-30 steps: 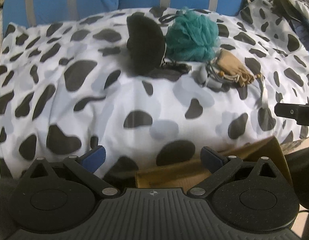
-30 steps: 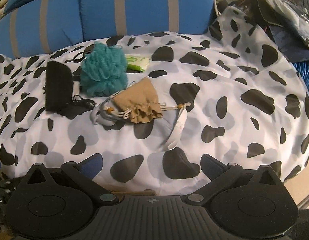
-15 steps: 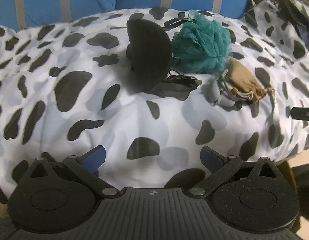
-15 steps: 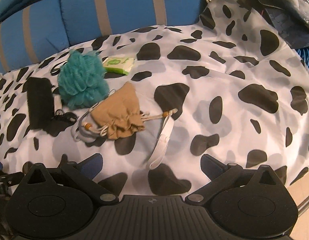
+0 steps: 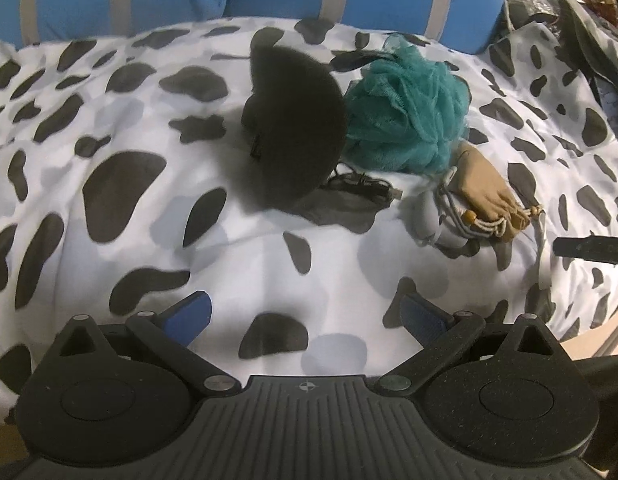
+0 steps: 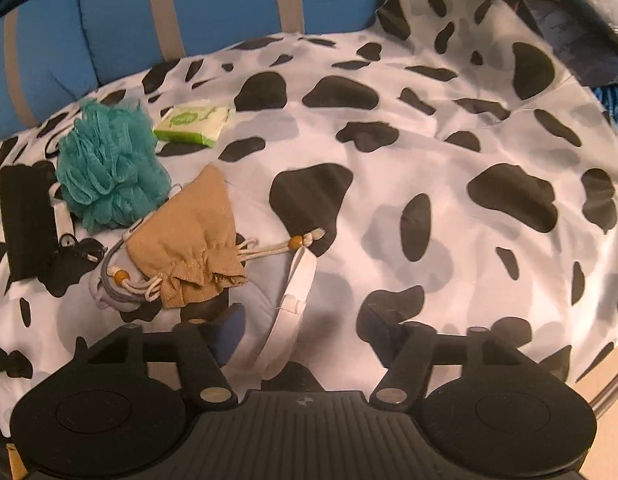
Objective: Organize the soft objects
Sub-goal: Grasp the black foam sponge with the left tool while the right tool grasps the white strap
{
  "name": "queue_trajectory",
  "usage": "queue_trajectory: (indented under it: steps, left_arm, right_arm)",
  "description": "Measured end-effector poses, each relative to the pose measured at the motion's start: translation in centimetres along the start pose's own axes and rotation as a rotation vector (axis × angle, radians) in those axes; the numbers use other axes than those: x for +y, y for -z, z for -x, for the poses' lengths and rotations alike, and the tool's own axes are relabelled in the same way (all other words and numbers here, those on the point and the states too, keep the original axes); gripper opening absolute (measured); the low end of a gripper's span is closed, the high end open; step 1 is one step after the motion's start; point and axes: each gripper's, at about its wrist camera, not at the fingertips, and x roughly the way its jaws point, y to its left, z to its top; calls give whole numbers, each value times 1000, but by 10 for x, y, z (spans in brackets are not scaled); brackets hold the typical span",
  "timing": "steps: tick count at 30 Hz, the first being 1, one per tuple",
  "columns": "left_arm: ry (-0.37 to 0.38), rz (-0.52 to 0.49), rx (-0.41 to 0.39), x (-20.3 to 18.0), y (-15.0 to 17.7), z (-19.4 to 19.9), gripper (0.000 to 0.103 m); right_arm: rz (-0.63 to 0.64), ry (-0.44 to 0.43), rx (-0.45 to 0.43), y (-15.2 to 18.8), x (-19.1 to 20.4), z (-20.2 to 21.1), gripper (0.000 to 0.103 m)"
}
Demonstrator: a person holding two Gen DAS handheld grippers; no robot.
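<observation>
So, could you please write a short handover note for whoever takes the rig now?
Left claw: open, empty, over the cow-print cover.
Right claw: closing around the white fabric strap, not yet gripping.
Grouped together: black fuzzy pad, teal mesh bath pouf, tan drawstring pouch, green tissue pack.
Done: nothing visibly sorted.
Left: everything.

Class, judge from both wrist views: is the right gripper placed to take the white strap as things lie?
Probably yes. The white strap lies between the closing jaws of the right gripper, nothing covering it; the tan pouch sits just beside.

Left gripper [image 5: 305, 312] gapes wide; right gripper [image 6: 305, 320] fingers [image 6: 229, 330] are closing.
</observation>
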Motion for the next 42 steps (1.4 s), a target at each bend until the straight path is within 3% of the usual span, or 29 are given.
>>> queue_trajectory:
  steps: [6, 8, 11, 23, 27, 42]
  left_arm:
    - [-3, 1, -62, 0, -7, 3, 103]
    - [-2, 19, -87, 2, -10, 4, 103]
    - [2, 37, -101, 4, -12, 4, 103]
    - [-85, 6, -198, -1, -21, 4, 103]
    - [-70, 1, -227, -3, -26, 3, 103]
    - [-58, 5, -271, -3, -57, -29, 103]
  right_arm:
    - [-17, 5, 43, -2, 1, -23, 53]
    - [-9, 3, 56, -3, 3, -30, 28]
    - [26, 14, 64, -2, 8, -37, 17]
    - [7, -7, -105, -17, 4, 0, 15]
    - [9, -45, -170, -21, 4, 15, 15]
    - [27, -125, -202, -21, 12, 27, 16]
